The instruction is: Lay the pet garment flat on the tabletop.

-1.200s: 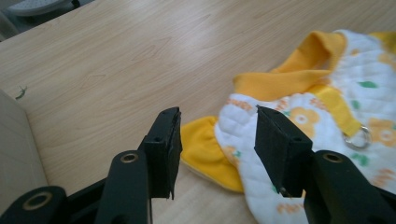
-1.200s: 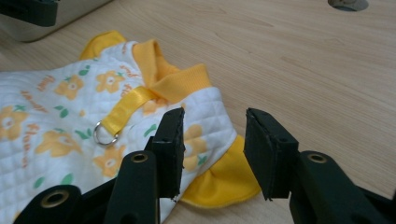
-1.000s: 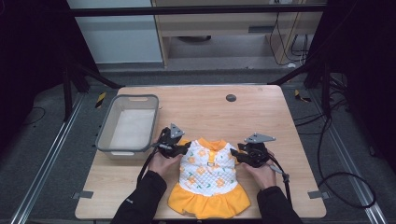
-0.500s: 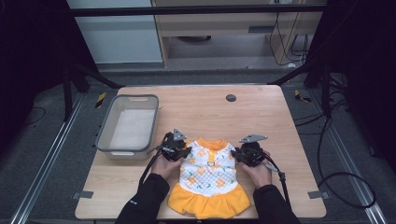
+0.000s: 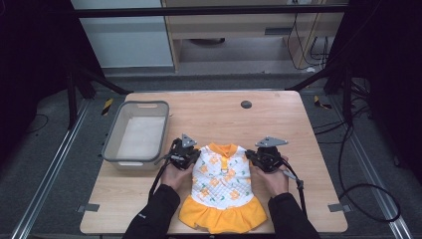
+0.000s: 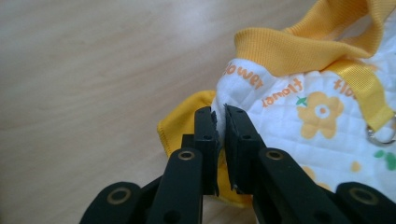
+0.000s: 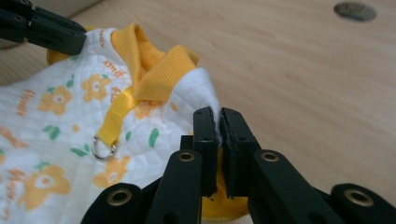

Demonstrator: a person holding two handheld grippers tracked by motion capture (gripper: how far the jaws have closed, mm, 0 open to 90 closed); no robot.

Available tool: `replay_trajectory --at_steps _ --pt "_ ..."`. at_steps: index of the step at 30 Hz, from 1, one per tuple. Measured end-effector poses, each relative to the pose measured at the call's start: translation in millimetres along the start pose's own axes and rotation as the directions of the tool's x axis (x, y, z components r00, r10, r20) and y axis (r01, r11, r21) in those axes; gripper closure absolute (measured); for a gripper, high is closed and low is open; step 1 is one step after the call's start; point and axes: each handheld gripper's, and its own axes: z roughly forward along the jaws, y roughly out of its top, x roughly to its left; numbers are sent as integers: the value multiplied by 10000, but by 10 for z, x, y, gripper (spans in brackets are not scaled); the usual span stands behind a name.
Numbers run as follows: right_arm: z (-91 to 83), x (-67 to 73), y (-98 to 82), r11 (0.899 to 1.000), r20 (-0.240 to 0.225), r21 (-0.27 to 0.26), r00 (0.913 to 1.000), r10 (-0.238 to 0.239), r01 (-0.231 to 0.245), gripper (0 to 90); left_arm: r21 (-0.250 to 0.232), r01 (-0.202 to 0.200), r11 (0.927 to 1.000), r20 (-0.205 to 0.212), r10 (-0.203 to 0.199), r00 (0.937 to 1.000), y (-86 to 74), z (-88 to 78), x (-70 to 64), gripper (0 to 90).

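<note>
Lying flat on the table [image 5: 293, 124], the dress [image 5: 221, 184] is pinched at both shoulders by the left gripper [image 6: 219, 122] and right gripper [image 7: 218, 122].

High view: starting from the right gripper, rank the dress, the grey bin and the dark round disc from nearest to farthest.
From the right gripper:
1. Dress: clamped in its jaws, at the front centre of the table.
2. Disc: farther back on the table, toward the far edge.
3. Bin: at the table's left side, beyond the left gripper.
</note>
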Motion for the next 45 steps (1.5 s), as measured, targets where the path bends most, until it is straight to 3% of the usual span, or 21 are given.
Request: replay_trajectory --at_steps 4,5,7,9,10,12,14,15,16,18,19,22,23,28,31,34,36,37,41,45 --pt "-31 -2 248 9976 321 -633 9992 -252 272 852 -906 -199 9957 -596 146 9981 258 -188 46 835" --pt "-31 -2 248 9976 321 -633 9992 -252 272 852 -906 -199 9957 -596 146 9981 258 -188 46 834" --pt "-39 -33 386 9931 750 -1144 9970 -189 274 852 -1441 46 9895 -917 -179 9956 404 -242 80 834" --pt "-34 -48 426 9912 857 -1305 9963 -117 228 851 -1558 121 9877 -1022 -283 9944 444 -246 94 834" --pt "-9 -78 491 9871 1214 -1582 9926 -55 248 849 -1621 223 9865 -1224 -425 9916 508 -226 121 831" --pt "49 -109 541 9851 1437 -1699 9896 -8 254 837 -1606 255 9867 -1311 -469 9903 529 -202 135 823" --pt "92 -124 561 9865 1546 -1616 9880 -2 255 816 -1258 317 9916 -1564 -514 9864 557 -119 162 802" --pt "168 -147 586 9899 1871 -1388 9823 -37 302 747 -1202 417 9919 -1894 -641 9798 549 -50 189 698" --pt "187 -146 594 9910 2023 -1300 9793 -60 329 716 -1202 417 9919 -1894 -641 9798 549 -50 189 631" --pt "193 -146 596 9910 2110 -1283 9774 -90 368 707 -1188 832 9894 -1613 -1019 9816 532 -40 234 598" --pt "161 -148 598 9898 2117 -1364 9773 -120 417 684 -1341 847 9873 -1530 -1051 9826 510 -76 255 533" --pt "99 -145 596 9891 2109 -1379 9773 -211 511 668 -1440 886 9856 -1343 -1082 9850 488 -145 271 517" --pt "31 -147 587 9900 2033 -1301 9787 -278 551 650 -1546 1009 9828 -1081 -1184 9871 461 -230 283 515" --pt "-134 -132 543 9893 1708 -1313 9844 -410 640 628 -1380 847 9868 -610 -938 9937 368 -404 264 528" --pt "-307 -108 444 9877 1343 -1429 9900 -440 632 626 -914 438 9949 -131 -452 9989 197 -537 169 567" --pt "-381 -77 370 9883 1172 -1430 9924 -370 538 627 -650 233 9976 65 -229 9997 91 -554 103 602" --pt "-434 -38 281 9904 1006 -1260 9939 -446 572 627 -194 -172 9997 189 176 9997 -17 -549 30 613" --pt "-475 13 181 9921 845 -1076 9949 -554 644 630 105 -381 9992 311 378 9988 -122 -532 -40 624" --pt "-501 99 25 9947 494 -719 9963 -705 739 645 350 -613 9975 729 586 9956 -275 -510 -124 644" --pt "-446 233 -237 9966 -175 -1 9964 -824 824 696 932 -1019 9904 1151 909 9892 -451 -446 -211 665"
